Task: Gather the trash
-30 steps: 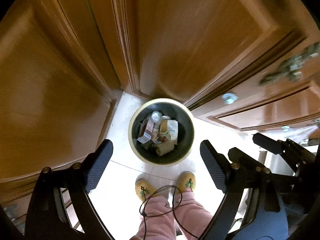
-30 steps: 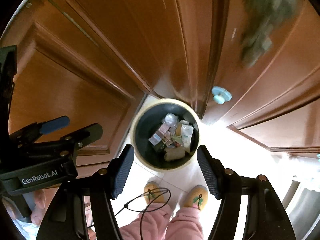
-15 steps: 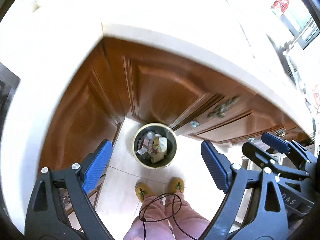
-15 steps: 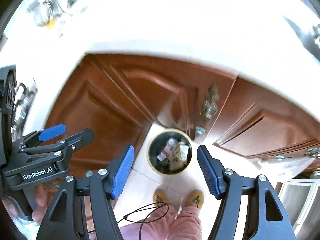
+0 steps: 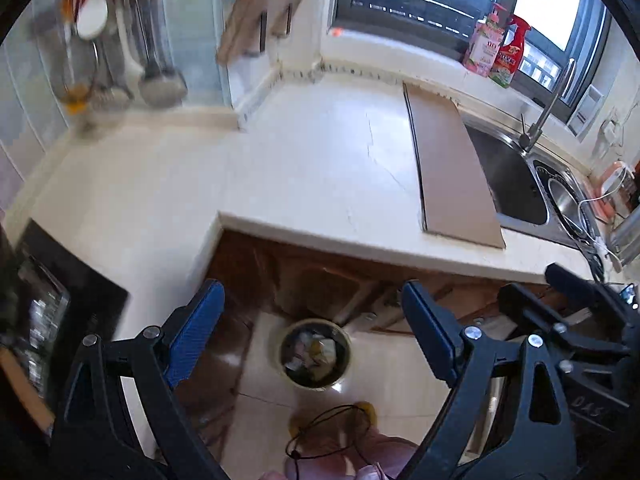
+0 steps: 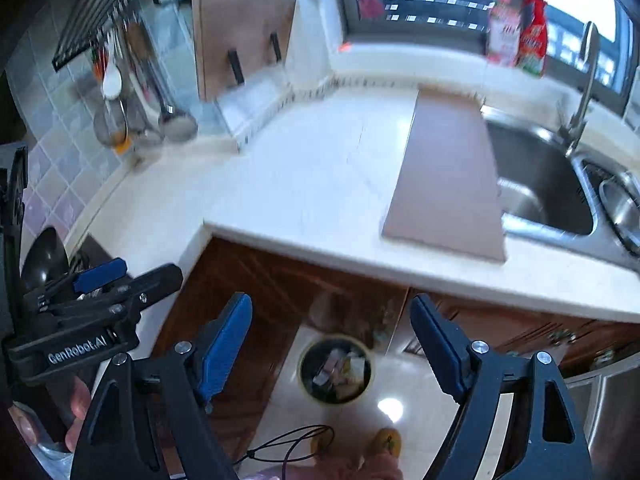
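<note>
Both our tools are empty. The left gripper (image 5: 310, 338) stands wide open with nothing between its blue pads, and the right gripper (image 6: 332, 344) is opening its jaws, also with nothing between them.

The trash we can see lies in the round bin (image 5: 315, 354) on the tiled floor, against the wooden cabinet doors (image 6: 280, 280) under the counter's front edge, just ahead of our slippers. It looks like crumpled paper, small cartons and wrappers, so we judge it light, soft and easy to crush; loose pieces may slip out of a pinch. The bin itself seems stiff and light, and its rim would be the place to take hold, one jaw inside and one outside.

The counter (image 5: 312, 152) looks bare of litter from its inner corner to the brown board (image 5: 452, 172) beside the sink (image 5: 508, 176); the far edge is too blurred to tell. If a scrap turns up there, we would grip it across its thickest fold.
</note>
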Motion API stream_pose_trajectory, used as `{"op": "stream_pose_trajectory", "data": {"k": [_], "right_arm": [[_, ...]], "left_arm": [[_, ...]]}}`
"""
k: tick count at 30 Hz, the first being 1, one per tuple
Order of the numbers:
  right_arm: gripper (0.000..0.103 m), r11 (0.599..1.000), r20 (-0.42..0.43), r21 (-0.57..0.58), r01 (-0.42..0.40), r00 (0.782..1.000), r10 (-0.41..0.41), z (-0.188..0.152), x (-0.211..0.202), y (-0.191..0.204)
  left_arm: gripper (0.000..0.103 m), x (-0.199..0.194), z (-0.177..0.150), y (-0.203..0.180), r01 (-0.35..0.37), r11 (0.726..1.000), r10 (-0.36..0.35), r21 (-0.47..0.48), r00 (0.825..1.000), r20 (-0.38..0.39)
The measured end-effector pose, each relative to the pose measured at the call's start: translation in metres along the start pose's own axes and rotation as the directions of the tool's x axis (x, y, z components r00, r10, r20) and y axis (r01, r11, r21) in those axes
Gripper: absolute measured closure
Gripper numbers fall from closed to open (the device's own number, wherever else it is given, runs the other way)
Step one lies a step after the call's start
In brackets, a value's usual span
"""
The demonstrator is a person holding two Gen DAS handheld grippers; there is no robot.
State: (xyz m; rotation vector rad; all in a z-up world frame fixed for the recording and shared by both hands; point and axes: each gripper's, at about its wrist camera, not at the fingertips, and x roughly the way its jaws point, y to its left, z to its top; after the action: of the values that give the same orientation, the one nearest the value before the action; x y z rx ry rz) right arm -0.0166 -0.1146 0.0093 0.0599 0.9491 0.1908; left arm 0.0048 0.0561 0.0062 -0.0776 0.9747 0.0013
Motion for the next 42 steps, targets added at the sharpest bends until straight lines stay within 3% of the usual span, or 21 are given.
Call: {"op": "stream_pose_trajectory", "data": {"k": [9,15,26,42], "right_arm": [[0.014,1.0,0.141,0.0,0.016,0.99,-0.016,0.059,-0.087,0.005],[0.012,1.0,0.183,-0.003,-0.002,0.983,0.003,0.086,-0.115,0.001],[0.006,0.999,0.241,-0.032,-0.013,0.97,0.02,0.126,-0.118,-0.016],[0.005,0.998,0.283,-0.051,0.032,0.959,-0.017,0.13,-0.11,-0.021]], "left_arm": [[0.014,-0.057,0.046,-0.01,0.01,1.0,-0.011,0.006,0.994,0.111],[0.014,-0.072,0.064,-0.013,-0.001,1.0,0.004,-0.023,0.989,0.145],[0.014,-0.086,0.091,-0.028,-0.043,0.997,0.055,-0.066,0.978,0.201],[0.014,-0.085,0.095,-0.041,-0.072,0.995,0.086,-0.072,0.972,0.218]]}}
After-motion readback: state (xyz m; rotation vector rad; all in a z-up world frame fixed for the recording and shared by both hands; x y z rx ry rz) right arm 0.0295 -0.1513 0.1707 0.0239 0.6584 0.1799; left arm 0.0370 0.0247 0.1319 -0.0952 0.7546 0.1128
